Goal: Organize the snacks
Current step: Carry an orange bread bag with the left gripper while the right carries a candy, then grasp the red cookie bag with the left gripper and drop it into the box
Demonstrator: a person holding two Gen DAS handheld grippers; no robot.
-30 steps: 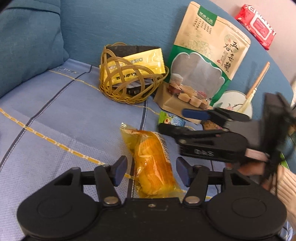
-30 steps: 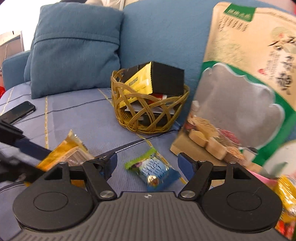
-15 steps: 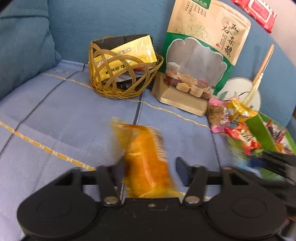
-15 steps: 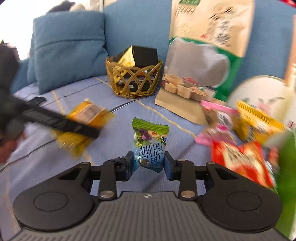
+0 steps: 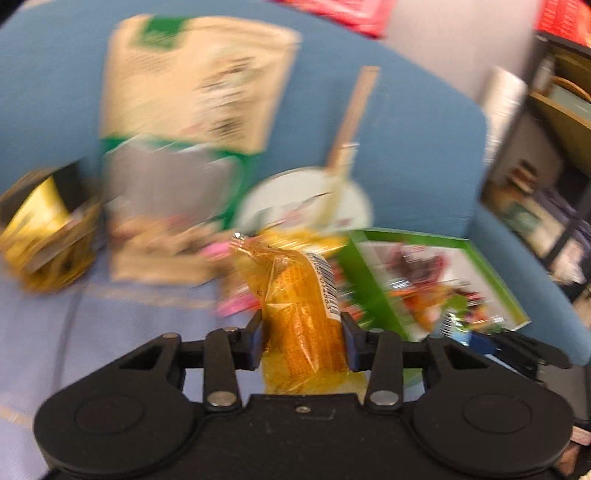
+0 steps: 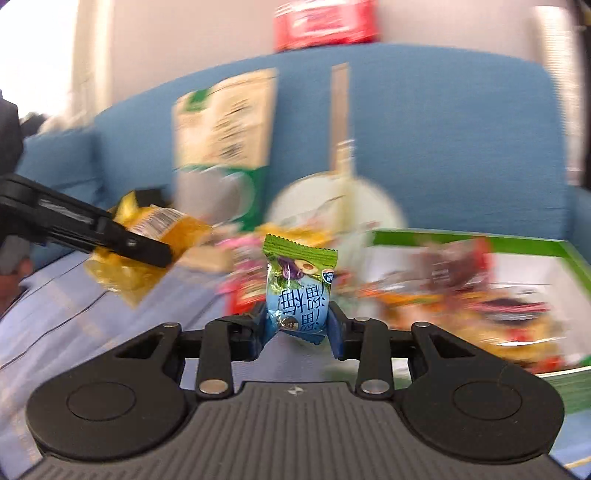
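My left gripper [image 5: 303, 341] is shut on an orange wrapped cake [image 5: 299, 306] and holds it in the air above the blue sofa seat; the gripper [image 6: 110, 236] and the cake [image 6: 147, 236] also show at the left of the right wrist view. My right gripper [image 6: 297, 330] is shut on a small blue and green candy packet [image 6: 297, 291], held upright. A green box [image 6: 517, 247] full of mixed snack packets lies ahead to the right; it also shows in the left wrist view [image 5: 373, 291]. The right gripper's fingers [image 5: 517, 347] show beside it.
A woven basket [image 5: 48, 236] with a yellow packet sits at the far left. A tall beige and green snack pouch [image 5: 192, 110] leans on the sofa back. A round white fan [image 5: 306, 206] with a wooden handle stands beside it. A red pack [image 6: 325, 22] lies on the sofa top.
Both grippers swung right toward the green box, carrying their snacks. The left gripper closed on the orange cake and lifted it. The views are motion-blurred now.
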